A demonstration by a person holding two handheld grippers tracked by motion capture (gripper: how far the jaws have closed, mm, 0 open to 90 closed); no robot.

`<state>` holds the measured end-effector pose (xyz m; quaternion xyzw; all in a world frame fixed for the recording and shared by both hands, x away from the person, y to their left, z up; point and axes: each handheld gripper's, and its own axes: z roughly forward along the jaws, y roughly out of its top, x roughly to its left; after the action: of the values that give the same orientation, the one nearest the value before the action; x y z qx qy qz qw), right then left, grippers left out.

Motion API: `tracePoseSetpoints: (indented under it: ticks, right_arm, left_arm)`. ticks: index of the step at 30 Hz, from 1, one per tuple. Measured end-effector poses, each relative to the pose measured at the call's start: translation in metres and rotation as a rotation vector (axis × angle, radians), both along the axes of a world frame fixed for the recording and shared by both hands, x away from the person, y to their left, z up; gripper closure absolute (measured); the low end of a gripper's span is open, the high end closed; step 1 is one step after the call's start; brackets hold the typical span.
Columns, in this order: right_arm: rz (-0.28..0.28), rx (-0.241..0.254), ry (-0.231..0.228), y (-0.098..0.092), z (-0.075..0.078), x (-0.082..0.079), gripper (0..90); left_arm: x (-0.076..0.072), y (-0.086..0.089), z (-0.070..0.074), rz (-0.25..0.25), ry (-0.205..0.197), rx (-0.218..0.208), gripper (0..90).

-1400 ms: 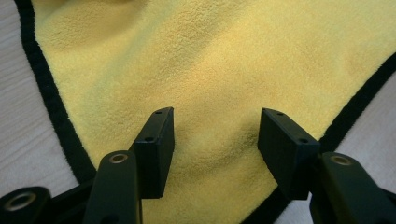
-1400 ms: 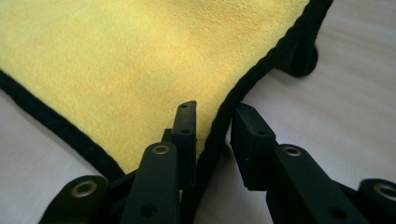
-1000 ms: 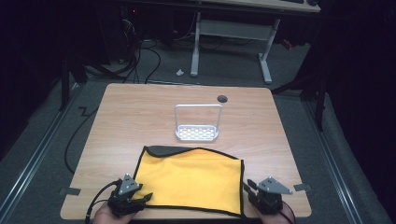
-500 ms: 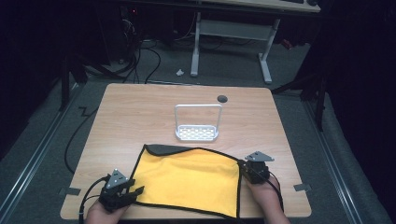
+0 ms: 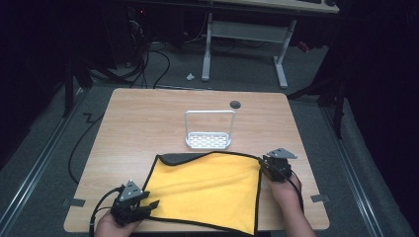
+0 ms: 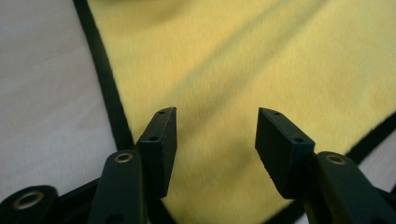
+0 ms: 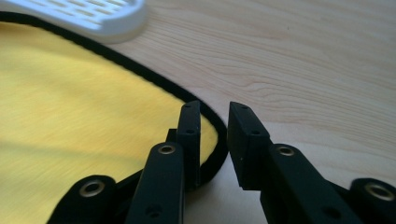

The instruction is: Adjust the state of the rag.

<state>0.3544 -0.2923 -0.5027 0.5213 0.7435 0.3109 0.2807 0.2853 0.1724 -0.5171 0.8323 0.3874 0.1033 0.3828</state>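
A yellow cloth [image 5: 207,190] with a black border lies flat on the near half of the wooden table [image 5: 148,118]. My left gripper [image 5: 148,203] sits at the cloth's near left corner. In the left gripper view, that gripper [image 6: 215,121] is open just above the yellow cloth [image 6: 261,56]. My right gripper [image 5: 265,162] is at the cloth's far right corner. In the right gripper view, its jaws [image 7: 212,112] have just been opening and stand narrowly apart. The black-edged cloth corner [image 7: 212,140] lies loose between and under them.
A white rack [image 5: 208,131] with a wire handle and a perforated base stands just beyond the cloth's far edge, and its base [image 7: 93,14] appears in the right gripper view. A dark round hole [image 5: 235,104] is near the table's far edge. Cables trail off the near left.
My right gripper has moved away from me along the cloth's right edge, from the near right corner to the far right corner. My left gripper has barely moved.
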Motion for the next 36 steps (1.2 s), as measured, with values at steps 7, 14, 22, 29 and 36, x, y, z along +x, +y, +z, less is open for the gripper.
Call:
tracePoseSetpoints:
  ticks: [7, 14, 22, 29, 36]
  right_arm:
    - [0.151, 0.028, 0.032, 0.027, 0.0, -0.069, 71.9]
    - [0.121, -0.033, 0.08, 0.019, -0.02, -0.072, 70.9]
    - [0.028, -0.027, 0.06, -0.006, -0.022, -0.062, 71.6]
    - [0.027, -0.016, 0.058, -0.008, -0.022, -0.065, 71.8]
    - [0.021, -0.011, 0.051, -0.008, -0.023, -0.071, 71.8]
  left_arm:
    - [0.049, -0.034, -0.006, 0.017, -0.002, 0.064, 53.9]
    - [0.008, -0.039, -0.008, -0.026, -0.021, 0.055, 54.5]
    - [0.038, -0.061, -0.008, -0.063, 0.025, -0.047, 57.0]
    - [0.082, -0.053, 0.005, 0.054, -0.063, -0.041, 59.0]
    - [0.108, -0.037, -0.001, 0.125, -0.039, -0.014, 58.6]
